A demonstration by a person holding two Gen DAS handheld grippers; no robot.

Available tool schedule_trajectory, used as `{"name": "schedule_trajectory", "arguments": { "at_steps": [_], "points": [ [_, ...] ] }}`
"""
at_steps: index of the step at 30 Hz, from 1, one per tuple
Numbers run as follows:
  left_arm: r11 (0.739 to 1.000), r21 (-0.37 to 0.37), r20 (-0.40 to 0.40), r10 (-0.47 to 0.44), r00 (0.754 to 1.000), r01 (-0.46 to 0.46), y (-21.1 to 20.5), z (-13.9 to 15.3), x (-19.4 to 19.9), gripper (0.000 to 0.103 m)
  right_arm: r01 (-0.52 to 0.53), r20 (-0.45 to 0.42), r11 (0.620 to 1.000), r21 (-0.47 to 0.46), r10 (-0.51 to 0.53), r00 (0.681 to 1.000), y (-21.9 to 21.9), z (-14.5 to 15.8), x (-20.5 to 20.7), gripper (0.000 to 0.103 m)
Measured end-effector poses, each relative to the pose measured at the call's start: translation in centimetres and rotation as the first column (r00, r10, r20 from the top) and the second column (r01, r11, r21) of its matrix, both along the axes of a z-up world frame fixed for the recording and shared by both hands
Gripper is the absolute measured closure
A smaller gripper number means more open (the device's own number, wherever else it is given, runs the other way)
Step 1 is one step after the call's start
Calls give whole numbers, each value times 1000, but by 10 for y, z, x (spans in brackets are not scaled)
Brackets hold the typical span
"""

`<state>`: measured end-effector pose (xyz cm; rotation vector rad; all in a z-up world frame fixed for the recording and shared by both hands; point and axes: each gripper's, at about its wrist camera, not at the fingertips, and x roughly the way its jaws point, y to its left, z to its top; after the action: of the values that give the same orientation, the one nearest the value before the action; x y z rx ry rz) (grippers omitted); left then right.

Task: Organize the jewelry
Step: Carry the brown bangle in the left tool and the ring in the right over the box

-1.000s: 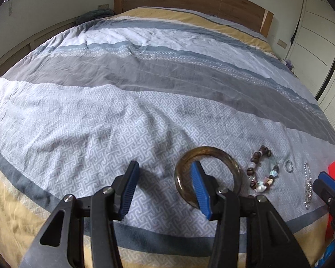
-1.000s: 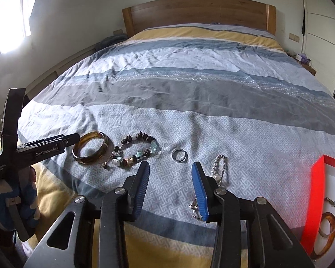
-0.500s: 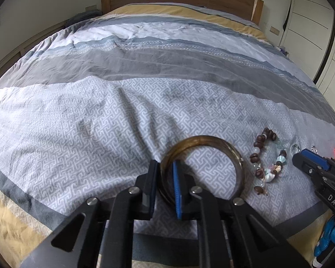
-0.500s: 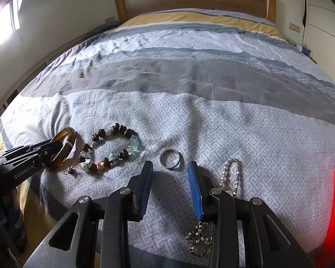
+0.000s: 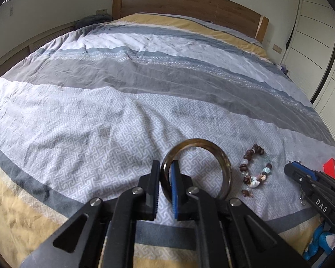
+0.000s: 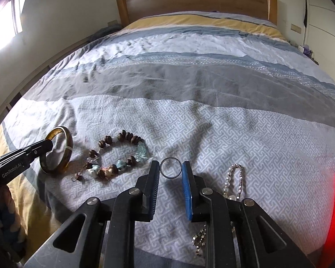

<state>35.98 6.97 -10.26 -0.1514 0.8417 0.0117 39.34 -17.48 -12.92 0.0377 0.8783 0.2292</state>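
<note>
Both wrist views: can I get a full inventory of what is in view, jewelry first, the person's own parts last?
Amber-brown glossy bangle: one, tilted up off the bedspread, left end of the row.
Brown wooden and pale blue stone bead bracelet: one, right of the bangle.
Thin silver metal ring: one, flat.
Pearl and silver chain bracelet: one, right of the ring.
Red box: one, far right.
Grey, white and yellow striped bedspread: one.
Wooden headboard: one.
Left claw: shut on the bangle.
Right claw: open around the ring.

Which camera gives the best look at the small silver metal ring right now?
The right wrist view. The small silver metal ring lies flat on the patterned bedspread, framed between the open right gripper fingers. In the left wrist view the right gripper seems to cover that spot, so no ring shows.
</note>
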Motion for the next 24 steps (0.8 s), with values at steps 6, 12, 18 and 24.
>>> {"name": "schedule_trajectory", "arguments": {
  "at_steps": [6,12,18,24],
  "points": [
    [1000,11,14,-2,1000,2,-4,32,-33,95,-23,41,999,37,22,999,3,39,-34,83],
    [999,23,46,-38,998,37,-19,74,-72,95,-14,82,999,52,10,997,-10,81,-77,83],
    [993,7,64,-119,991,119,-61,104,-100,95,66,112,997,41,-70,991,-59,115,-126,83],
    [965,-15,52,-262,964,263,-143,114,-109,95,182,109,983,-25,-178,978,-141,122,-170,83]
  ]
}}
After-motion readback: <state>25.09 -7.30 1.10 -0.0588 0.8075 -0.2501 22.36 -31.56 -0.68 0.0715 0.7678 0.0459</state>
